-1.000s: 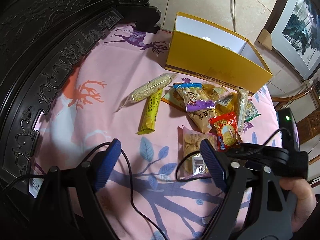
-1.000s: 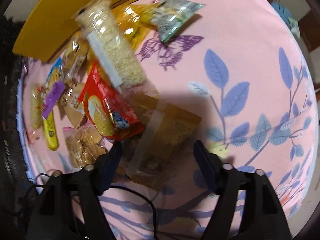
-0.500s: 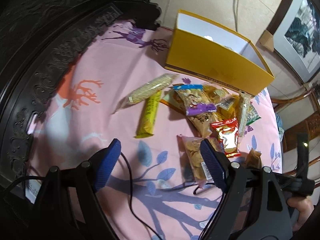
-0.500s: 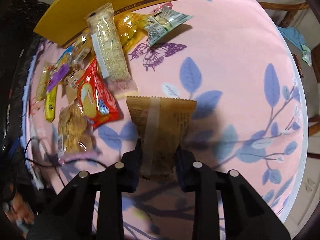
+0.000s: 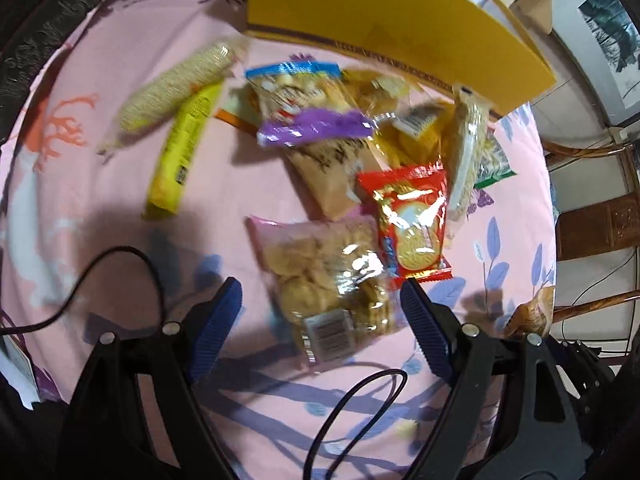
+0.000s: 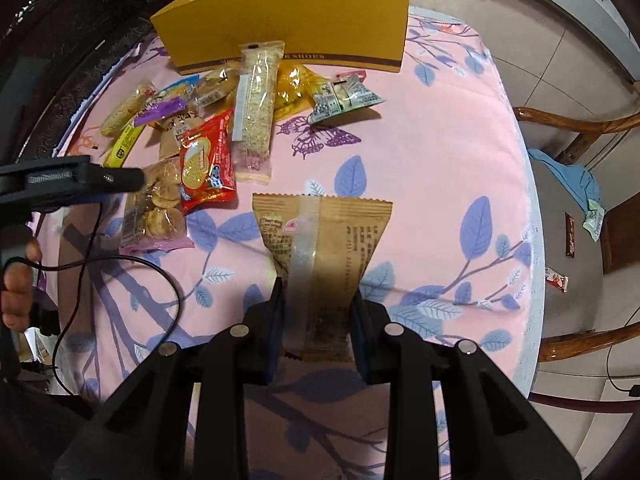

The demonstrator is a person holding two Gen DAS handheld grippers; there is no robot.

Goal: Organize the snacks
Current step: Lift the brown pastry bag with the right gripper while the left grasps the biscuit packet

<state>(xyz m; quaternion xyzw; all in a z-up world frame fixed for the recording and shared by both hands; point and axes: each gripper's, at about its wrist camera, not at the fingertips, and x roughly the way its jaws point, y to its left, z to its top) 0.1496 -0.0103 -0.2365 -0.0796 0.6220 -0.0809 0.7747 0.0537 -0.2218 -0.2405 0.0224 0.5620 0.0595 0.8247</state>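
My right gripper (image 6: 318,300) is shut on a brown paper snack packet (image 6: 324,240) and holds it above the pink tablecloth. My left gripper (image 5: 320,308) is open, its blue pads either side of a clear bag of cookies (image 5: 324,268) lying on the cloth; that bag also shows in the right wrist view (image 6: 154,204). A pile of snacks lies beyond: a red biscuit pack (image 5: 412,224), a yellow bar (image 5: 184,144), a purple-edged pack (image 5: 312,128), a long cereal bar (image 6: 256,112). A yellow open box (image 6: 288,20) stands behind the pile.
A dark carved wooden frame (image 5: 44,24) borders the table's left side. Wooden chairs (image 6: 580,128) stand to the right, with small wrappers (image 6: 570,236) on the floor. Black cables (image 5: 352,408) lie on the cloth by my left gripper.
My right gripper closed on the brown packet and lifted it back from the pile. My left gripper moved forward and down over the cookie bag.
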